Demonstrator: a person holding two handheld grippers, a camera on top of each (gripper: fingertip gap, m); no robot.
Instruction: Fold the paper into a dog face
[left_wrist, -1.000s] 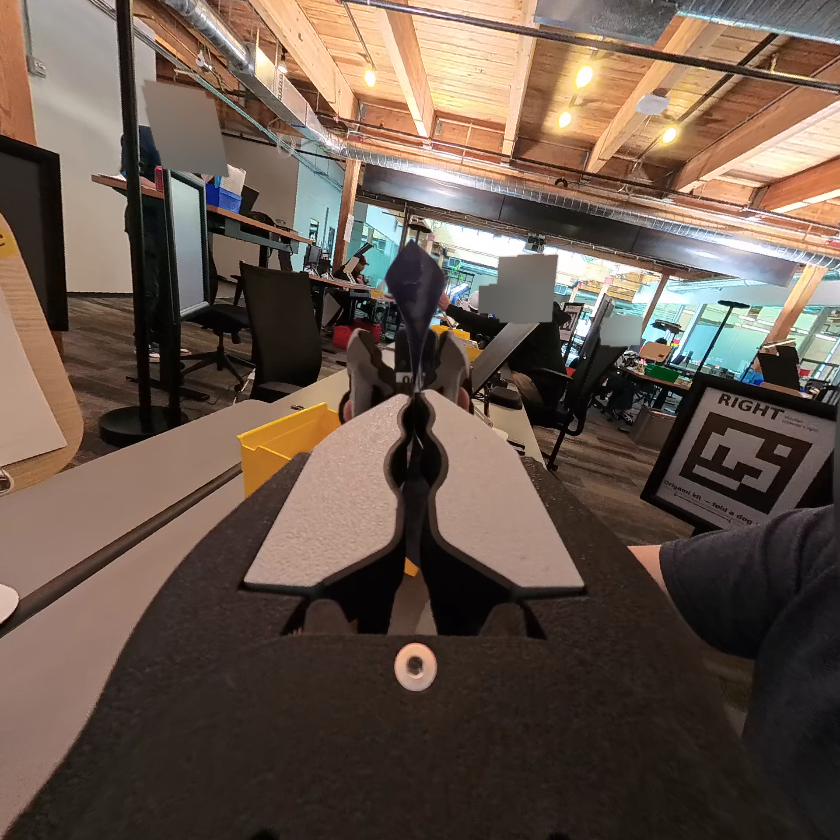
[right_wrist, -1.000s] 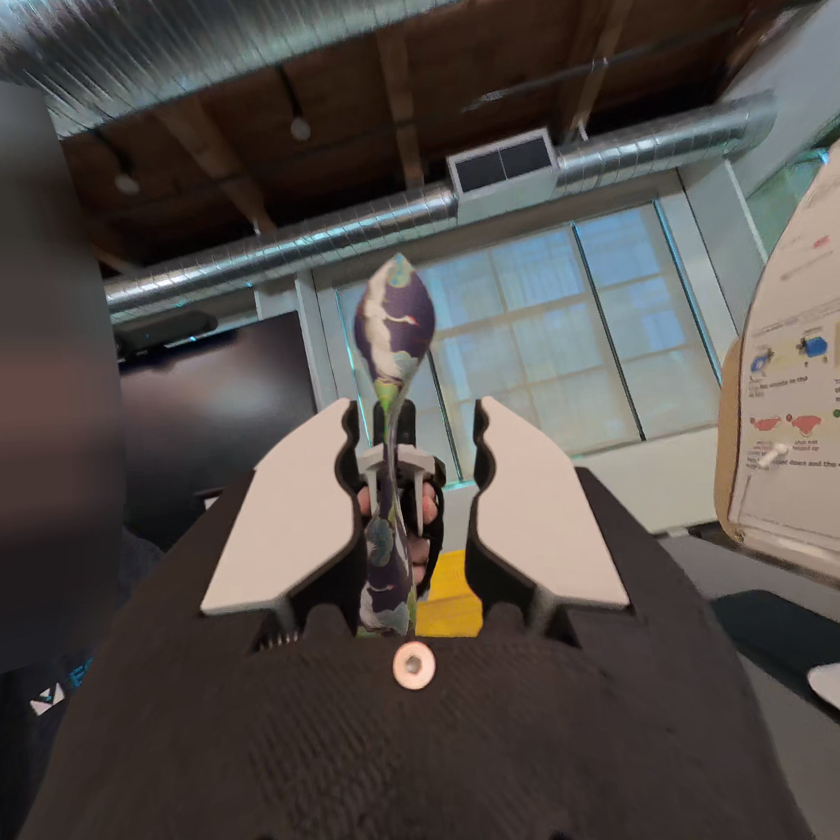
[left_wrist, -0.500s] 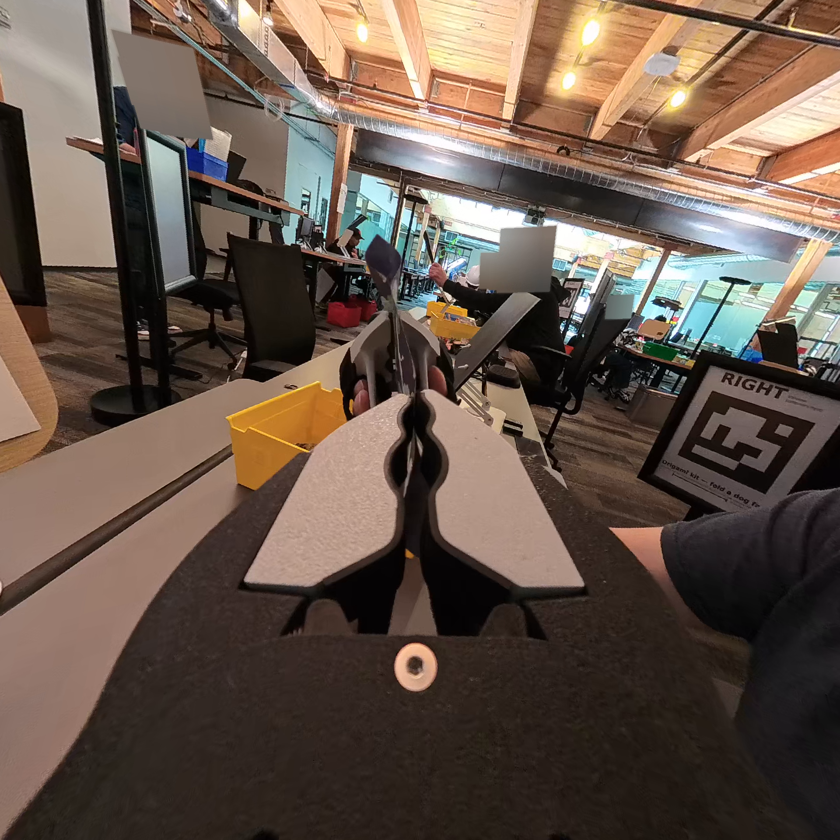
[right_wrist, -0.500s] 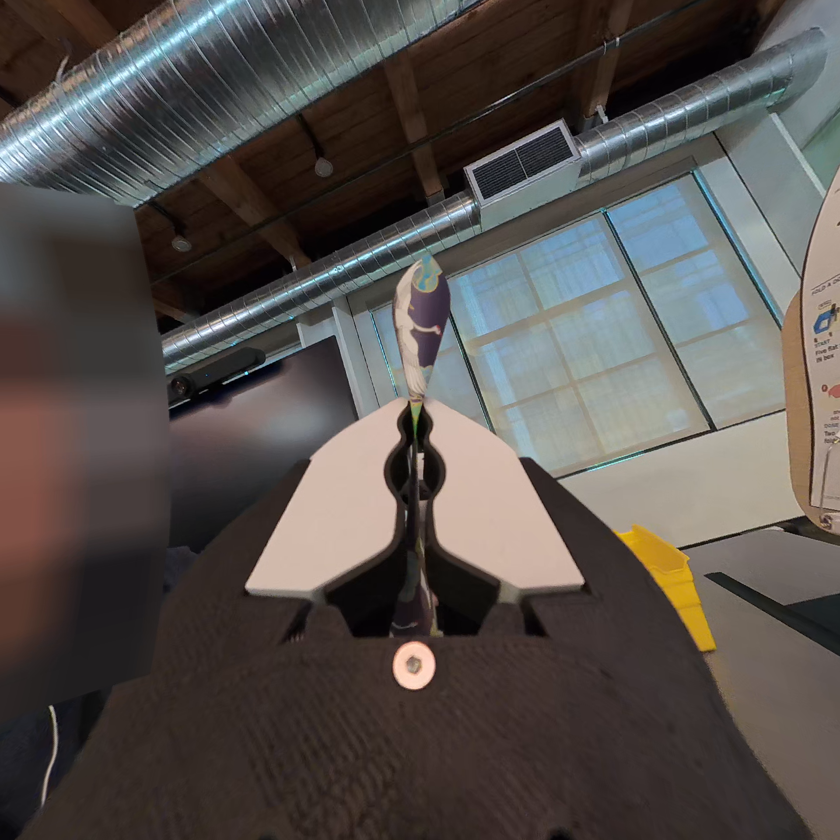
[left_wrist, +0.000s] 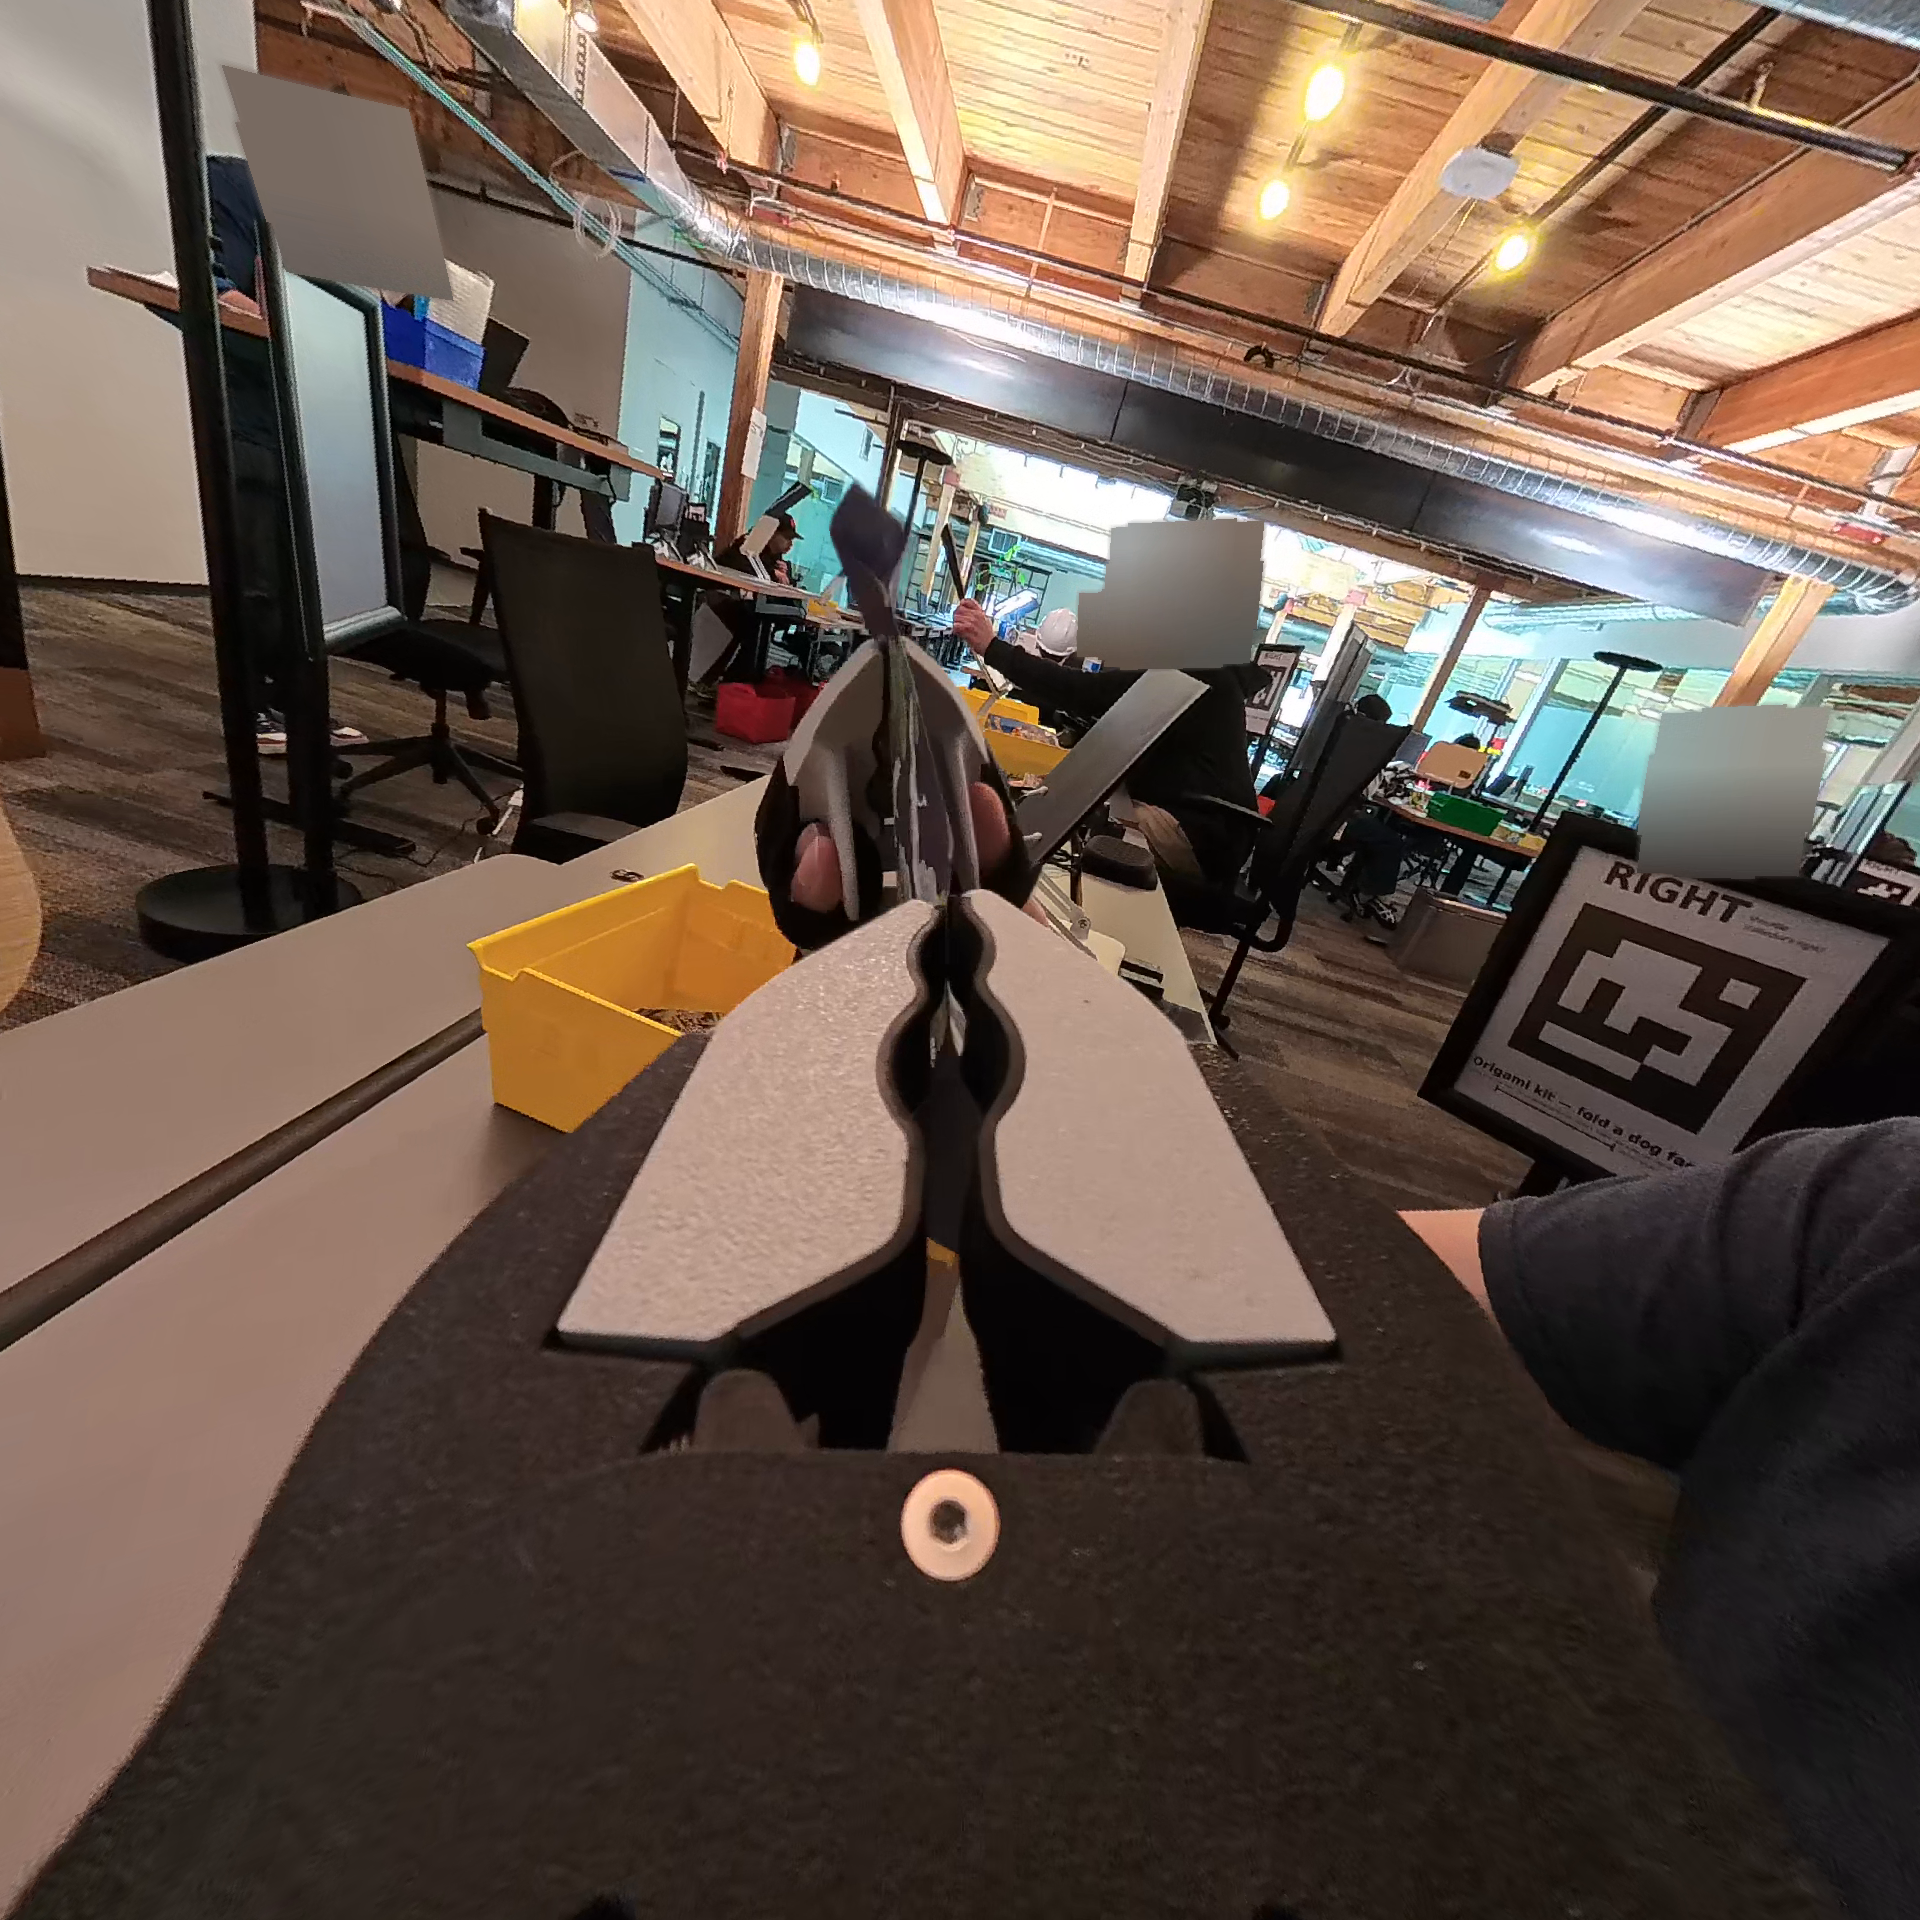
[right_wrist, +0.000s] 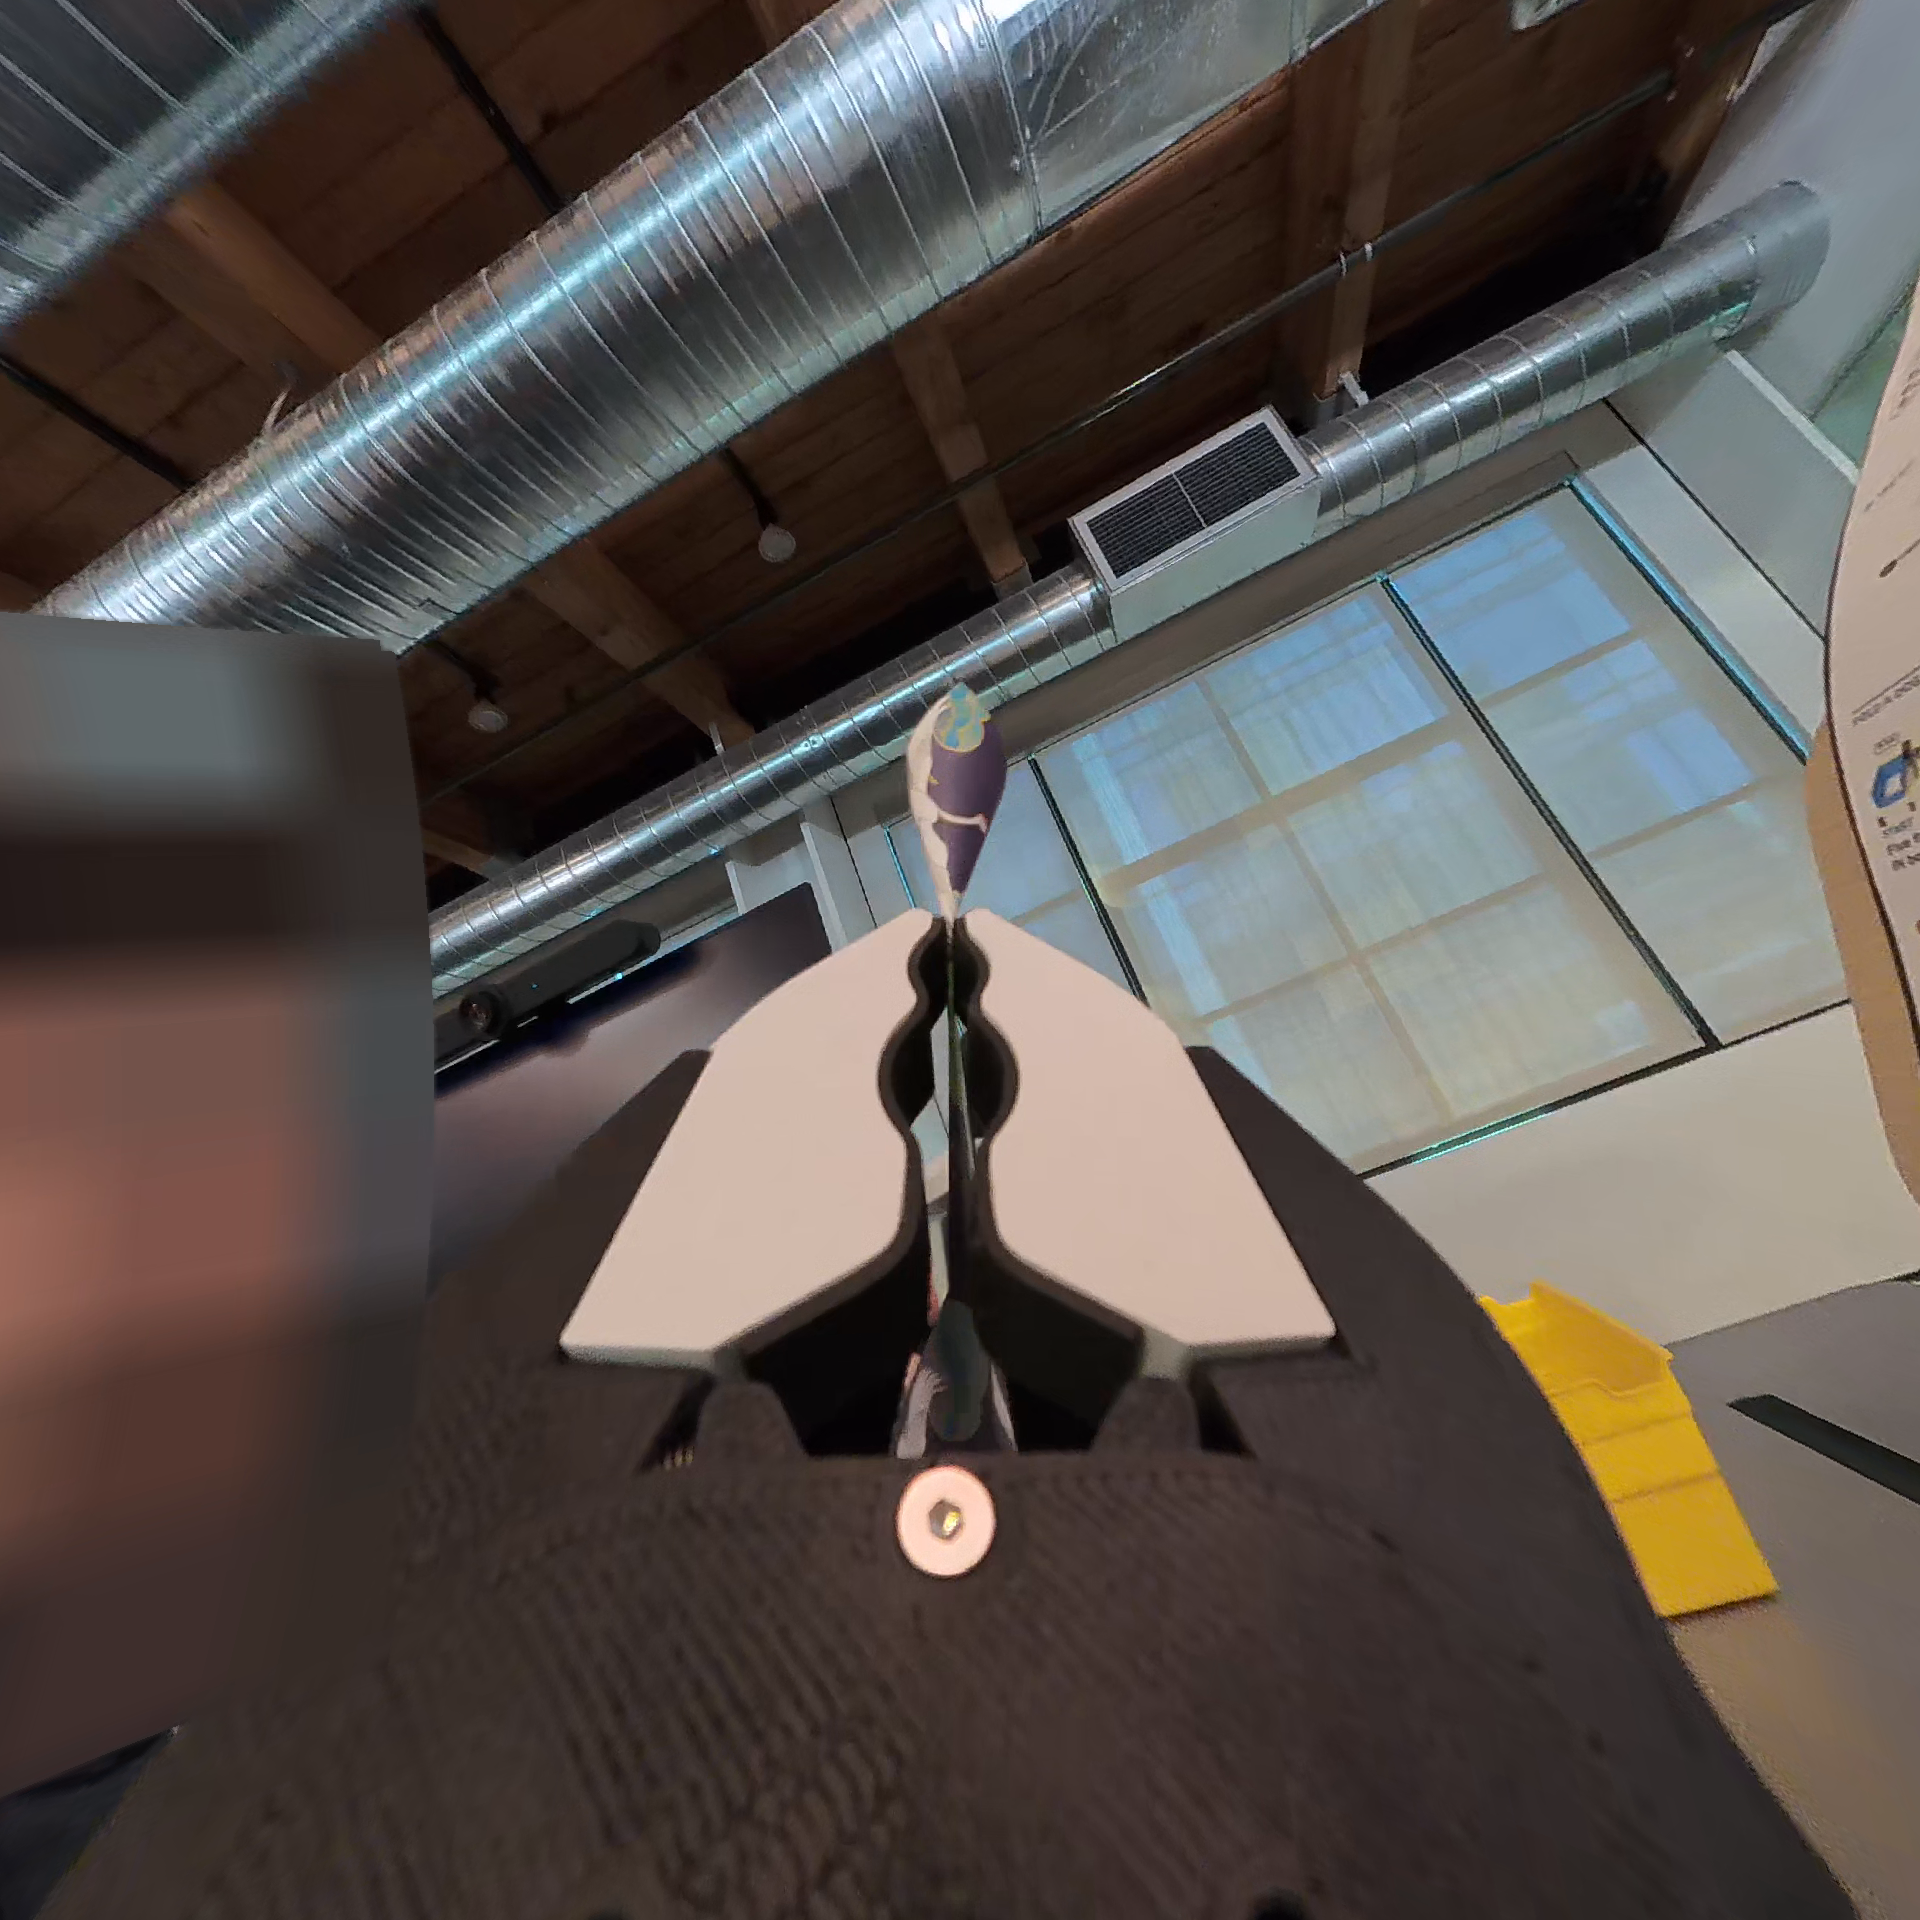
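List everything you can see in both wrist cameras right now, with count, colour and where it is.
paper: one, purple patterned, pinched by both grippers in the air
yellow bin: one, on the grey table
framed marker sign: one, black and white, standing at the right
office chairs: several, black, beyond the table
ducts: several, silver, at the wooden ceiling
windows: one bank, pale, far wall
left gripper: shut on the paper
right gripper: shut on the paper
sleeve: dark, right edge
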